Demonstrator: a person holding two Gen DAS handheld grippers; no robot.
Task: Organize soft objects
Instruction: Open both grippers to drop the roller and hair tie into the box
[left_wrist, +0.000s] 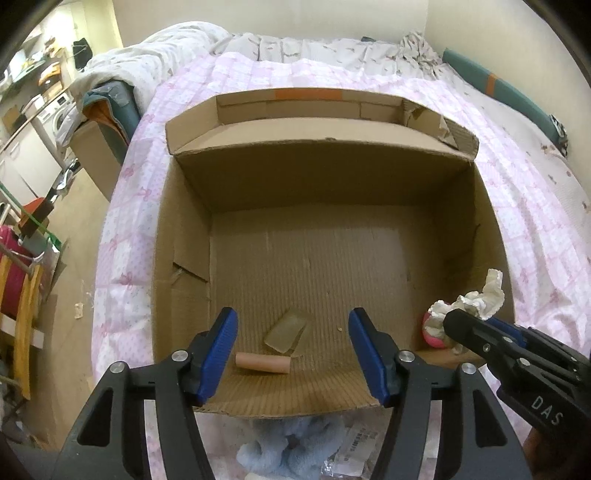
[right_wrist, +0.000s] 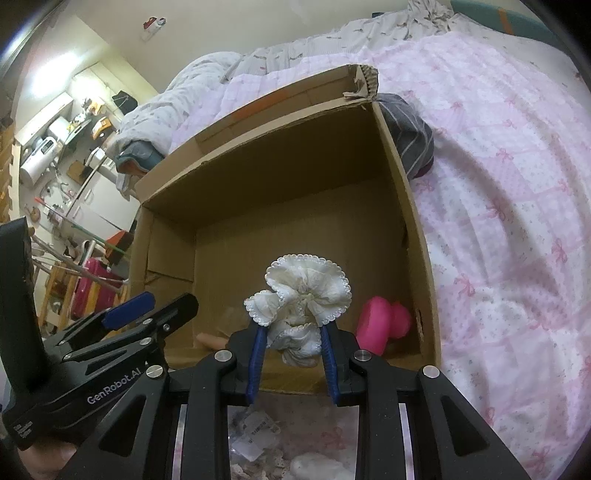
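Observation:
An open cardboard box stands on a bed with a pink quilt. My right gripper is shut on a white frilly lace cloth and holds it over the box's near right corner; the cloth also shows in the left wrist view. A pink soft object lies in that corner below it. My left gripper is open and empty over the box's near edge. A small pink tube and a clear flat piece lie on the box floor.
A light blue fluffy item and plastic packets lie on the quilt in front of the box. A grey striped cloth lies behind the box's right wall. Rumpled bedding fills the far end. Furniture and a drying rack stand left of the bed.

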